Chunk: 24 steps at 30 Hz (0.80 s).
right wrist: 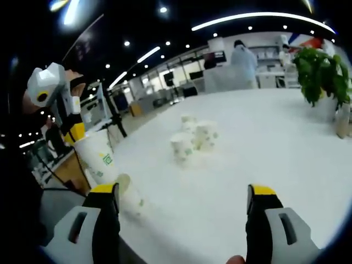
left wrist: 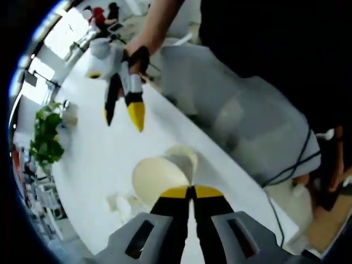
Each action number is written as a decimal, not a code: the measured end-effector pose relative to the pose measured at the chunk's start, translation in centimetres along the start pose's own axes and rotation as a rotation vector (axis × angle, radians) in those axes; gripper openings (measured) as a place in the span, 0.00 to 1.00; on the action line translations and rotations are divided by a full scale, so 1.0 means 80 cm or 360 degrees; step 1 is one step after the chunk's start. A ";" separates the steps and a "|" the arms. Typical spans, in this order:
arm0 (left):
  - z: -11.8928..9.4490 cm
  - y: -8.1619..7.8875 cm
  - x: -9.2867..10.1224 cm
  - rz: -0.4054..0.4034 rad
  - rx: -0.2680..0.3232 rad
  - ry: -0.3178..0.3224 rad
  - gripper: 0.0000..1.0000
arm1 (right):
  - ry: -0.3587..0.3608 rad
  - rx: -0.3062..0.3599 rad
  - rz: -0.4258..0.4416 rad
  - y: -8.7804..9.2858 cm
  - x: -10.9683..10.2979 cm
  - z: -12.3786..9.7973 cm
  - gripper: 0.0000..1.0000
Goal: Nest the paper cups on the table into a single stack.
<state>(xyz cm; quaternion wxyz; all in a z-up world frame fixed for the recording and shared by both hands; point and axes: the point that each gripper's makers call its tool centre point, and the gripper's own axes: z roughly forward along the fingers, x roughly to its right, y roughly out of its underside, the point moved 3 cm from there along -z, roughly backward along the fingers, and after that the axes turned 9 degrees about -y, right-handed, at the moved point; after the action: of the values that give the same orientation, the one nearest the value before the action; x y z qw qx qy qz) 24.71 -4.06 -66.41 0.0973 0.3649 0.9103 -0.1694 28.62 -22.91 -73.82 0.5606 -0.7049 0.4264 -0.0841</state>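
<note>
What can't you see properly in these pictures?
- Number of nested cups in the left gripper: its shut jaws cover the stack's near side in the left gripper view.
- Count of the loose paper cups: blurred, small and overlapping in the right gripper view.
- The print on the held stack: too blurred to read.
- The plant's pot: cut by the view's edge.

The left gripper (left wrist: 192, 192) has its jaws pinched together; the right gripper (right wrist: 184, 195) is spread wide, held in a hand (left wrist: 137, 55).
</note>
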 end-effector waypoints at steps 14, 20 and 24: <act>0.018 0.002 0.003 -0.0012 -0.0016 0.0019 0.00 | 0.0002 -0.0004 0.0004 0.002 0.003 -0.006 0.95; 0.027 0.003 0.005 -0.0024 -0.0025 0.0037 0.00 | 0.0006 -0.0001 0.0013 0.004 0.003 -0.009 0.95; 0.030 0.002 0.005 -0.0033 -0.0019 0.0045 0.00 | 0.0009 0.0012 0.0012 0.002 0.004 -0.010 0.94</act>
<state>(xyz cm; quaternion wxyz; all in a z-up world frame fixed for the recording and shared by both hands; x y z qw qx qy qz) 24.70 -4.60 -68.78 0.0849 0.3572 0.9163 -0.1598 28.25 -23.67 -73.83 0.5623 -0.7009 0.4304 -0.0856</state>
